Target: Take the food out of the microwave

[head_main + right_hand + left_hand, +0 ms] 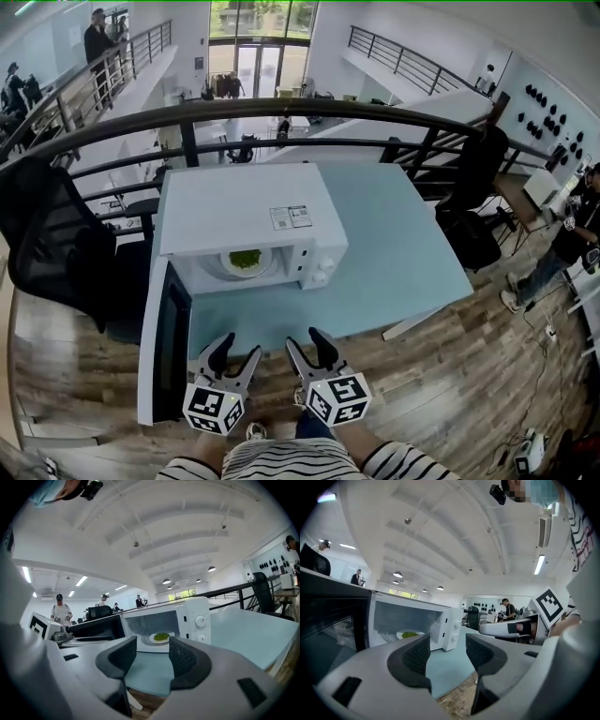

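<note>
A white microwave (253,220) stands on the pale blue table (403,253) with its door (167,342) swung wide to the left. Inside lies a white plate (247,263) with green food (246,258); the same green food (161,636) shows in the right gripper view and the food (409,634) in the left gripper view. My left gripper (234,352) and right gripper (307,343) hover side by side in front of the table's near edge, short of the microwave. Both stand open with nothing between their jaws.
A black office chair (56,244) stands left of the table, another chair (473,202) at the right. A dark railing (309,111) runs behind the table. The floor is wooden planks (450,375). People stand far off in the background.
</note>
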`<state>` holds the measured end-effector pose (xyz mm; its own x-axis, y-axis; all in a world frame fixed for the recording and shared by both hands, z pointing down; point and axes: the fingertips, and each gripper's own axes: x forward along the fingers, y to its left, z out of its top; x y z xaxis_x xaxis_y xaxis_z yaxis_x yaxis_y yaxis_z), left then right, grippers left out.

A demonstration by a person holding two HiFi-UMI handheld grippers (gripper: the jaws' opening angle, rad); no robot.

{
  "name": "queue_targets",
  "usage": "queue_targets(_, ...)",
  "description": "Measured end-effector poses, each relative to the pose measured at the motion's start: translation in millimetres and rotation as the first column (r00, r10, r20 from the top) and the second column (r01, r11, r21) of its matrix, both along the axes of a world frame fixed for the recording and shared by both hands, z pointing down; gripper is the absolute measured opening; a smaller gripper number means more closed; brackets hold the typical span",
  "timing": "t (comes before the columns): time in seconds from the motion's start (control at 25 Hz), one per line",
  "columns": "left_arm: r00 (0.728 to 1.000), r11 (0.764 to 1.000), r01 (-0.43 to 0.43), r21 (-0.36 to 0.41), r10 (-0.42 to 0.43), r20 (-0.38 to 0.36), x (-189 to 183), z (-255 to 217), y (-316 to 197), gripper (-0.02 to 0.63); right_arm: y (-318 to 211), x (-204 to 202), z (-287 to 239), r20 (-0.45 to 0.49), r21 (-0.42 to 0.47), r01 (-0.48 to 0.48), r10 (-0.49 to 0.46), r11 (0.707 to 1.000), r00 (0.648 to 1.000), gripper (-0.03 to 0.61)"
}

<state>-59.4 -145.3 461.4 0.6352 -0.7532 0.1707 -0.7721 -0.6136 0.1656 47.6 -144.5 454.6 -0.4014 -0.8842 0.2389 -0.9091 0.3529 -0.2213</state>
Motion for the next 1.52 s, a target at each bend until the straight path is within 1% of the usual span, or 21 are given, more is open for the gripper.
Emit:
queue_targets(0.24, 0.997, 0.997, 0.072, -0.025, -0.072, -0.019, 0, 15, -30, 0.218, -37, 5, 11, 0.01, -0.012, 0.032, -0.032, 0.999, 0.999, 0.212)
queue_targets(0.64, 0.991, 0.988, 0.133, -0.076, -0.134, 0.004, -13, 52, -70, 0.218, -82, -3, 38, 0.03, -0.043, 0.055, -0.054, 0.998, 0.998, 0.212)
queue_targets(0.88, 0.984, 0.981, 0.177, -0.08, -0.178, 0.0, -26, 64, -97, 0.218, -104, -7, 56, 0.029, -0.058, 0.063, -0.062, 0.996, 0.998, 0.212)
queue_targets(1.0, 0.98, 0.976, 0.195, -0.093, -0.198, -0.014, -31, 70, -109, 0.218, -115, -8, 64, 0.028, -0.068, 0.066, -0.064, 0.995, 0.998, 0.212)
queue_targets(1.12, 0.978, 0.974, 0.204, -0.097, -0.207, -0.012, -34, 75, -119, 0.218, -125, -11, 73, 0.029, -0.079, 0.07, -0.068, 0.994, 0.997, 0.212)
queue_targets(1.28, 0.981, 0.977, 0.193, -0.091, -0.192, 0.022, -31, 81, -132, 0.218, -139, -15, 82, 0.035, -0.091, 0.074, -0.071, 0.993, 0.997, 0.212)
queue_targets(1.52, 0.978, 0.974, 0.209, -0.091, -0.207, 0.024, -32, 88, -154, 0.218, -160, -18, 95, 0.038, -0.102, 0.065, -0.062, 0.993, 0.997, 0.212)
